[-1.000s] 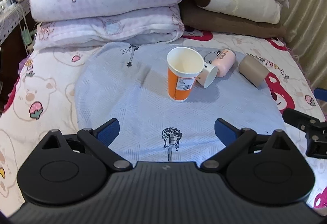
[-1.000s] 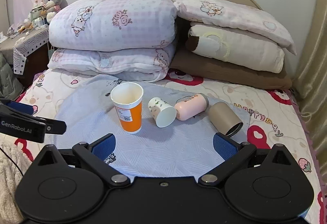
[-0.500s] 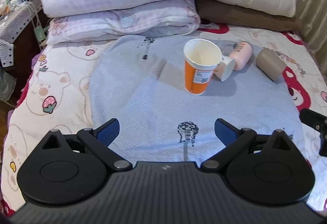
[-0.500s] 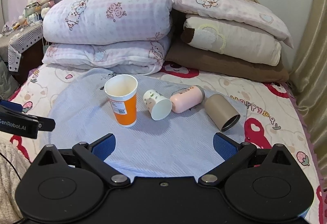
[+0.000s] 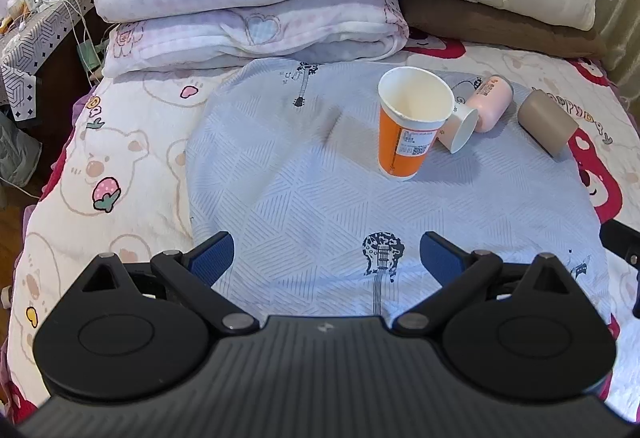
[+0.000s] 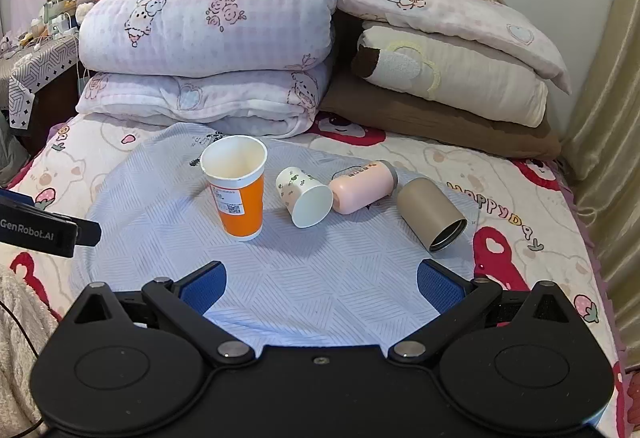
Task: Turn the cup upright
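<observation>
Since a moment ago we have drawn both grippers back from the cups, so the row sits farther off in both wrist views; the cups themselves have not shifted. The orange paper cup (image 6: 239, 188) stands upright, mouth up, at the left end of the row on the pale blue cloth (image 6: 320, 278). Just to its right the small white patterned cup (image 6: 305, 197) lies on its side, mouth toward us, and touching that cup on the right is the pink tumbler (image 6: 362, 187), also lying down. Farther right, slightly apart, the tan tumbler (image 6: 430, 213) lies with its open end toward the near right. Our left gripper (image 5: 326, 258) and right gripper (image 6: 320, 282) both hang released, jaws spread wide, holding nothing. Folded quilts (image 6: 208, 38) are stacked at the far end.
</observation>
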The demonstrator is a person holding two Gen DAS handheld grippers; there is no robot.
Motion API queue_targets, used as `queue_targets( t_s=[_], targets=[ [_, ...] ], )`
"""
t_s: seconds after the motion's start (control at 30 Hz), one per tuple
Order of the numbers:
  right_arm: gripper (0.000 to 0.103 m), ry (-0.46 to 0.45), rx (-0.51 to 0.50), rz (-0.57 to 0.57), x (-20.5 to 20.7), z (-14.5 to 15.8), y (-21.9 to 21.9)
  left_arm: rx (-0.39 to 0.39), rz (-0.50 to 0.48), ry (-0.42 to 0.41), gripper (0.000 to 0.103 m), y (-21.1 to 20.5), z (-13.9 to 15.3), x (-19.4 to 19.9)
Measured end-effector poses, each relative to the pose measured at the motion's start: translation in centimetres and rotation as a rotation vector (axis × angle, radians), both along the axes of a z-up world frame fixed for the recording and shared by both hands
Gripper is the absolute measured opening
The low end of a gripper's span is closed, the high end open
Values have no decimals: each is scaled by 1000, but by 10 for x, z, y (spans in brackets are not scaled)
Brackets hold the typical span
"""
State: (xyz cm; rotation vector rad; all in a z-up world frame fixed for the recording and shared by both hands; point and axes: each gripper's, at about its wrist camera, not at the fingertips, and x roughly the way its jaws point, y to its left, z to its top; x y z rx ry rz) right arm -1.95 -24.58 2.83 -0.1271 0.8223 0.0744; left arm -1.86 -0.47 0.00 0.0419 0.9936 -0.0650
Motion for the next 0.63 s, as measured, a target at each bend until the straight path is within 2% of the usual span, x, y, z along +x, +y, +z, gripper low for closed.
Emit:
queue_targets(
  t_s=[0.63],
  targets=[
    [103,11,-15,-16,0,-3,-3,20,-23,24,101,-2,-4,-4]
  ],
)
